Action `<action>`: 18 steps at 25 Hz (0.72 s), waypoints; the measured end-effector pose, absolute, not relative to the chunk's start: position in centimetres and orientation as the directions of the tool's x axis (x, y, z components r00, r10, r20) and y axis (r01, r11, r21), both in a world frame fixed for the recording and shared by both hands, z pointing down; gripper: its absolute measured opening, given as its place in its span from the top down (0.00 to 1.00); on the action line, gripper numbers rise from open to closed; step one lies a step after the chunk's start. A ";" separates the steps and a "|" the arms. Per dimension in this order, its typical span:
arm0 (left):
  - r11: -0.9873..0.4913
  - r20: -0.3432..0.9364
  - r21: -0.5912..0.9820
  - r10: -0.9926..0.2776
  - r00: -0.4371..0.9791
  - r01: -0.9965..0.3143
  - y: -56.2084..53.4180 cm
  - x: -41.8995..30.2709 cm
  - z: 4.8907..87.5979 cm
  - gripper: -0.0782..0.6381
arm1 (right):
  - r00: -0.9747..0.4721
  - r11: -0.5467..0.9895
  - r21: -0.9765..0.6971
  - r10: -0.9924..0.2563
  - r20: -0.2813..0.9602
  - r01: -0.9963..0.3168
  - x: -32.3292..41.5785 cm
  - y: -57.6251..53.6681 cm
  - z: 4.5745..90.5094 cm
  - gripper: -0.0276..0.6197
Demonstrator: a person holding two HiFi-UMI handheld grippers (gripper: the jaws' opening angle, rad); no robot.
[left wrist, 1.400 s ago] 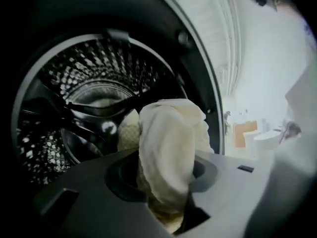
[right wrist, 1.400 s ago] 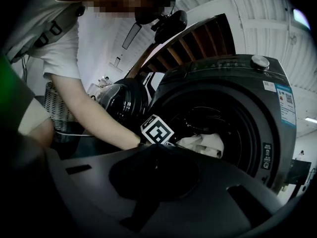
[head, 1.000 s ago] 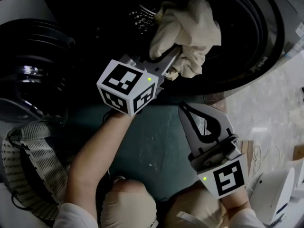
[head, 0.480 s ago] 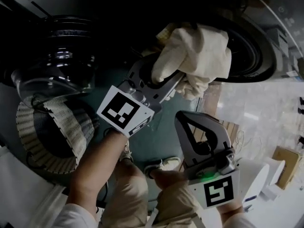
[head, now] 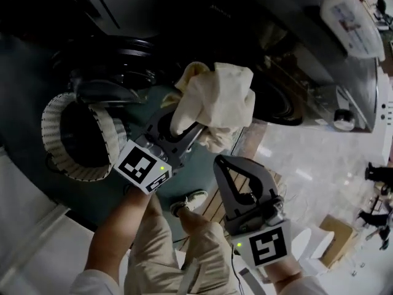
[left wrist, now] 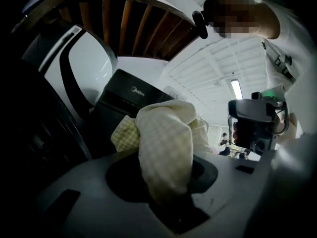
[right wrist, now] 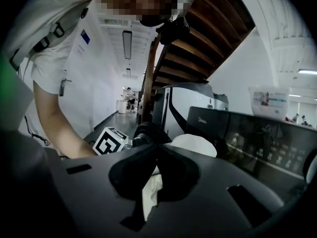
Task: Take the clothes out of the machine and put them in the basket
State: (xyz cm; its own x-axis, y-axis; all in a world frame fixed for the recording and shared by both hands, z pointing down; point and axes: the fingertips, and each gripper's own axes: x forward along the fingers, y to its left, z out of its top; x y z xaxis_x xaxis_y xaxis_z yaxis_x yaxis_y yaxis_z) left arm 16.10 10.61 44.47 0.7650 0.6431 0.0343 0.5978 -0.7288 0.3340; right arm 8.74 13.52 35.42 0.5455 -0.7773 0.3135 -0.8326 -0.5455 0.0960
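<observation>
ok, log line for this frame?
left gripper: shut on cream cloth | right gripper: shut, empty | cream cloth: outside washing machine, not yet in laundry basket

Looks like a laundry corner tucked under a staircase in some big open hall, not a home. Front-loader washing machine (head: 307, 72) across the top of the head view, white woven basket (head: 73, 134) at left, wooden stair treads (left wrist: 133, 24) overhead, strip light (left wrist: 237, 88) on a high white ceiling, pale glossy floor (head: 288, 165) at right.

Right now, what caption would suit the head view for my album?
Left hand-held gripper clamped on a cream cloth, between the dark washing machine and the white basket.
</observation>
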 end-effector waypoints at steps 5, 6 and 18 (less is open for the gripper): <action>-0.845 0.022 0.352 0.436 0.899 0.402 3.4 12.7 36.1 0.68 | 0.370 -0.375 0.056 -0.862 0.346 -0.925 5.8 9.4 28.4 0.94; -0.862 0.015 0.356 0.391 0.920 0.360 1.4 11.6 34.5 0.68 | 0.331 -0.335 0.053 -0.875 0.353 -0.941 5.0 7.9 27.1 0.94; -0.822 0.004 0.541 -0.211 0.978 -0.180 -24.7 -5.4 28.2 0.68 | -0.049 0.099 0.115 -0.923 0.381 -0.988 -4.5 -17.5 16.3 0.94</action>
State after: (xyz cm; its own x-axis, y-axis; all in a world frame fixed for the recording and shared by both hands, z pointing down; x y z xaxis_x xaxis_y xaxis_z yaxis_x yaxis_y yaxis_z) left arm -5.41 -24.72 28.17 0.9775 -0.2108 0.0042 -0.1795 -0.8218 0.5408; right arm -4.46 -17.54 16.28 -0.0486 -0.9232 0.3812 -0.9884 0.0995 0.1148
